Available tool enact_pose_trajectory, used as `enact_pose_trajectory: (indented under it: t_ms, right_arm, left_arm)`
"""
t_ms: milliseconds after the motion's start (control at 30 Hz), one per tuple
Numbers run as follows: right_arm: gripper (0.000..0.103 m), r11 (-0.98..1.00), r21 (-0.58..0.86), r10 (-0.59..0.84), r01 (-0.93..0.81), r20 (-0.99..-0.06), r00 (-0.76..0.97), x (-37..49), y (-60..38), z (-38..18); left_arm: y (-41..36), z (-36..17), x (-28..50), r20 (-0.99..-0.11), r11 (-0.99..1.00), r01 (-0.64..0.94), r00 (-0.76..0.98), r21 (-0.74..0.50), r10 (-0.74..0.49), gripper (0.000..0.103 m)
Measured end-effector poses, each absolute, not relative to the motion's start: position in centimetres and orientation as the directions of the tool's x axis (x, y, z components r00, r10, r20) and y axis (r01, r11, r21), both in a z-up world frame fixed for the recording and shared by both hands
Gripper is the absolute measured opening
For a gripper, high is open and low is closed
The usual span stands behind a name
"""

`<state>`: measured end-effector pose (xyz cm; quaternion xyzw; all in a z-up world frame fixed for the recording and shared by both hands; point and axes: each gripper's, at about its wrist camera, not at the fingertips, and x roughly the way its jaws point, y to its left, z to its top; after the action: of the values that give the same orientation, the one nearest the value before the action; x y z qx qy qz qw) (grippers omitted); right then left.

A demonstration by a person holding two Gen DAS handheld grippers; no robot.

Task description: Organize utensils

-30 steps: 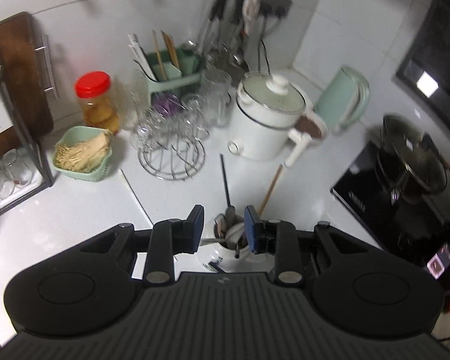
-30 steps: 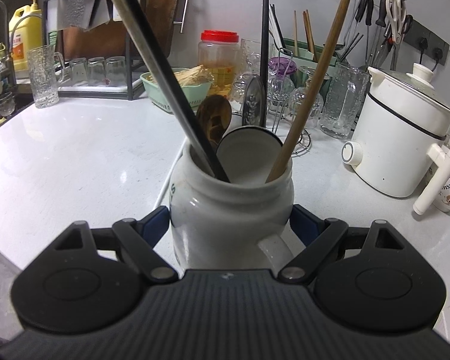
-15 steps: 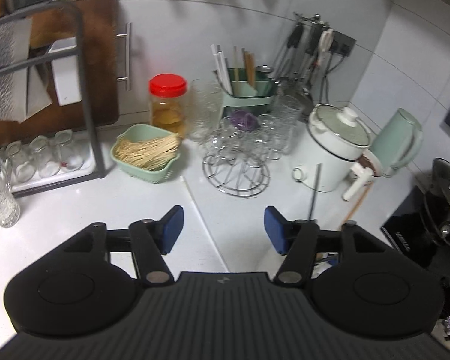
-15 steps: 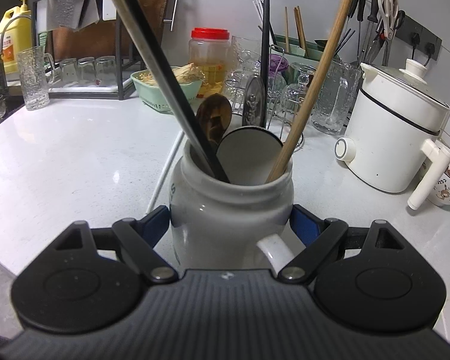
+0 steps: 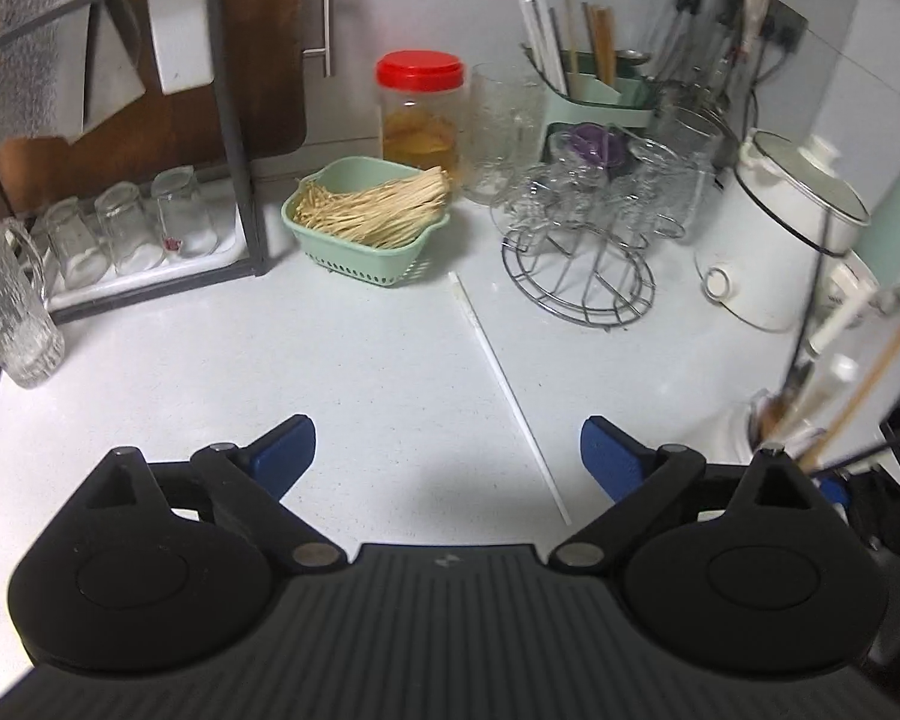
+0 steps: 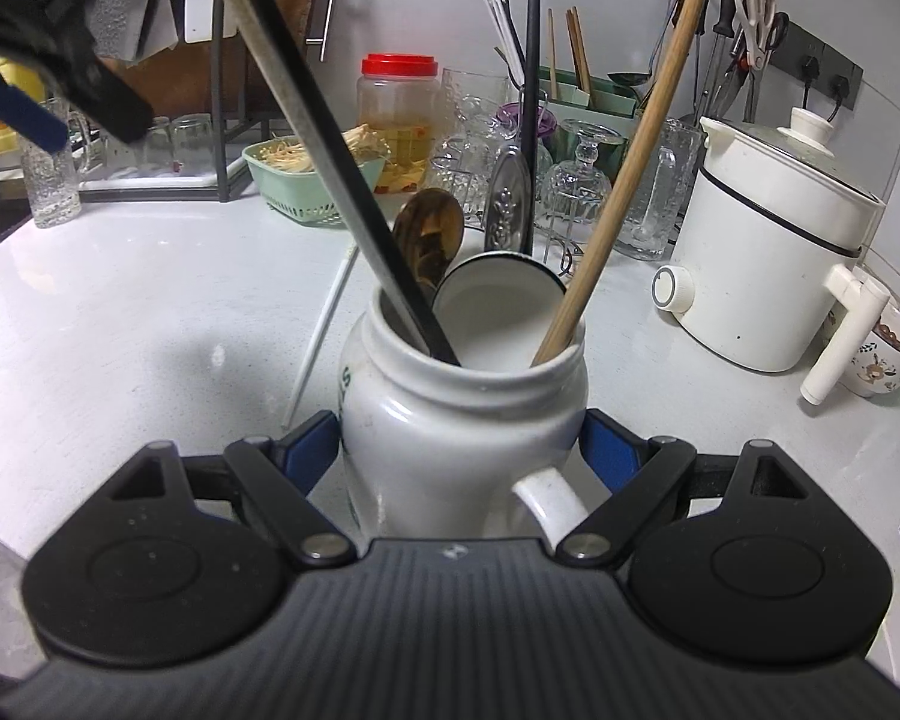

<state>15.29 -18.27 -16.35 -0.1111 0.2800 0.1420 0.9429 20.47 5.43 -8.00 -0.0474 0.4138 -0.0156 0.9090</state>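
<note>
The thin white chopstick lying flat on the counter, light, stiff and likely slippery, looks best pinched mid-length by the left gripper, tilted down above it with jaws just spread wide and empty, while the right gripper clamps the white jar of utensils.

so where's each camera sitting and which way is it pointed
Left wrist: on the left gripper, jaws wide and empty, angled down at the counter and a white chopstick.
Right wrist: on the right gripper, clamped on the white jar of utensils; the left gripper shows upper left.
Shared: green basket, red-lidded jar, white cooker.
</note>
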Motion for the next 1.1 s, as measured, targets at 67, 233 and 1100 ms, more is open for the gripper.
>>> enact_pose_trajectory:
  t_ms: [67,233,1100]
  right_arm:
    - [0.089,0.935,-0.131,0.205,-0.329,-0.559,0.804,15.2,-18.3,-16.3]
    - [0.089,0.936,-0.132,0.201,-0.326,-0.560,0.804,15.1,-18.4,-16.3]
    - [0.089,0.942,-0.120,0.199,-0.313,-0.551,0.811,14.7,-18.9,-16.5]
  left_arm:
    - [5.4,-8.9,21.1,-0.756,0.993,-0.029,0.652,-0.110,-0.065,0.097]
    - [4.6,-10.0,22.3,-0.764,0.986,-0.023,0.634,-0.167,-0.115,0.097]
    - [-1.2,-19.5,28.0,-0.841,0.992,0.022,0.529,-0.125,-0.118,0.041]
